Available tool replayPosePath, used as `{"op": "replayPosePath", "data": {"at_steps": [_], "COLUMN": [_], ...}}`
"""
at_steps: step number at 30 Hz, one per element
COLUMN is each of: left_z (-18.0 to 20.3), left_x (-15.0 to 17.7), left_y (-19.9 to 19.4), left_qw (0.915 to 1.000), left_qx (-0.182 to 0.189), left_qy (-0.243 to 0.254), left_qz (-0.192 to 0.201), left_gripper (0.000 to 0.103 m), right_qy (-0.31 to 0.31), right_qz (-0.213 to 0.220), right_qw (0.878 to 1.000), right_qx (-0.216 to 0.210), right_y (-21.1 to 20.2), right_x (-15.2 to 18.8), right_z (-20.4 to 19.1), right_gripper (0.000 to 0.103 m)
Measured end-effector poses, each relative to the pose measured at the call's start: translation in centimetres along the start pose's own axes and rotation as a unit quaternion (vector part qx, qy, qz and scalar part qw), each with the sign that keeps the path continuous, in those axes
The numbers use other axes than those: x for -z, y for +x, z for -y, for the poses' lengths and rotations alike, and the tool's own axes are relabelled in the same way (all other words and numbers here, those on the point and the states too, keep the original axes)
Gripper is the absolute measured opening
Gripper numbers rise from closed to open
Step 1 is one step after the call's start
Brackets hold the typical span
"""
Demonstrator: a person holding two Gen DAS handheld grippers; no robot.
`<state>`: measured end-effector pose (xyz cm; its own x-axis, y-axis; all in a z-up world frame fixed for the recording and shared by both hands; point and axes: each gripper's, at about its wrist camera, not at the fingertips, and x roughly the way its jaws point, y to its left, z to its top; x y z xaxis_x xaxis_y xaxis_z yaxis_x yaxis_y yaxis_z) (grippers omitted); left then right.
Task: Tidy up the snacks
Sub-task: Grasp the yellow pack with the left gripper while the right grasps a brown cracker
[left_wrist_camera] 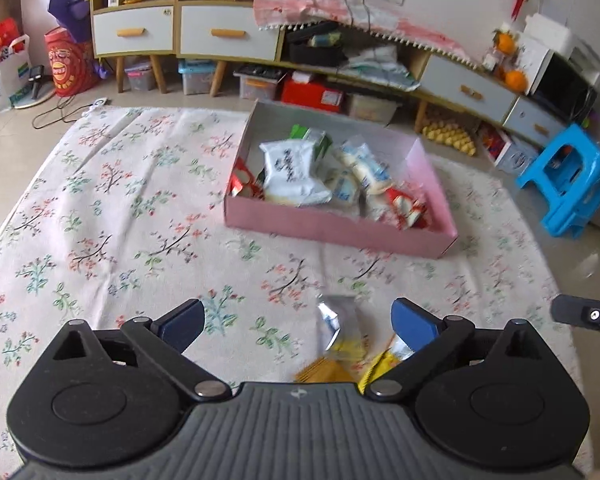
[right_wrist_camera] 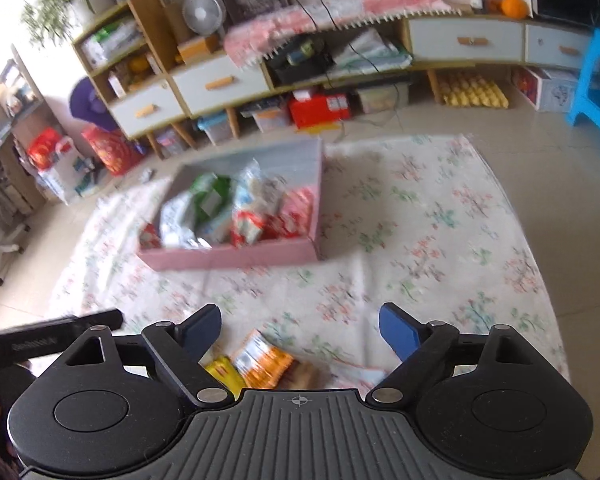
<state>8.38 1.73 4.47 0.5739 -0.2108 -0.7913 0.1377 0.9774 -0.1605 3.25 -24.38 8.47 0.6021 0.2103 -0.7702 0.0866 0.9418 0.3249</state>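
Most packets are already sitting in the shallow pink cardboard box point(left_wrist_camera: 340, 228) on the floral cloth point(left_wrist_camera: 120, 208). Yellow-orange foil snack packets point(right_wrist_camera: 260, 360) are still lying loose nearby. Left claw point(left_wrist_camera: 298, 324) and right claw point(right_wrist_camera: 300, 330) are both hanging spread, pinching nothing.

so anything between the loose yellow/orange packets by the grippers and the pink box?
Nothing visible. The yellow and orange packets lie on the floral cloth between the open left gripper and right gripper. Only bare cloth runs to the pink box. Its near wall must be cleared, and it already holds snacks.
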Motion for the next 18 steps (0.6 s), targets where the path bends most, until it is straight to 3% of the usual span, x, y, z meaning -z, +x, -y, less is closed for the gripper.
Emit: {"op": "replayPosePath", "data": {"at_steps": [9, 18], "left_z": [0.9, 4.0], "left_x": [0.9, 4.2], "left_y": [1.1, 1.6], "left_qw": [0.9996, 0.9934], "left_qx": [0.017, 0.071], "left_qy": [0.014, 0.082], "left_qz": [-0.014, -0.036], "left_gripper": [0.1, 0.096], "right_qy": [0.007, -0.011], "right_qz": [-0.019, -0.032], "right_qw": [1.0, 0.999], "right_qx": [0.005, 0.012], "right_y": [1.0, 1.9], "right_x": [0.4, 0.8], "right_z": [0.9, 0.0], "right_gripper": [0.088, 0.088]}}
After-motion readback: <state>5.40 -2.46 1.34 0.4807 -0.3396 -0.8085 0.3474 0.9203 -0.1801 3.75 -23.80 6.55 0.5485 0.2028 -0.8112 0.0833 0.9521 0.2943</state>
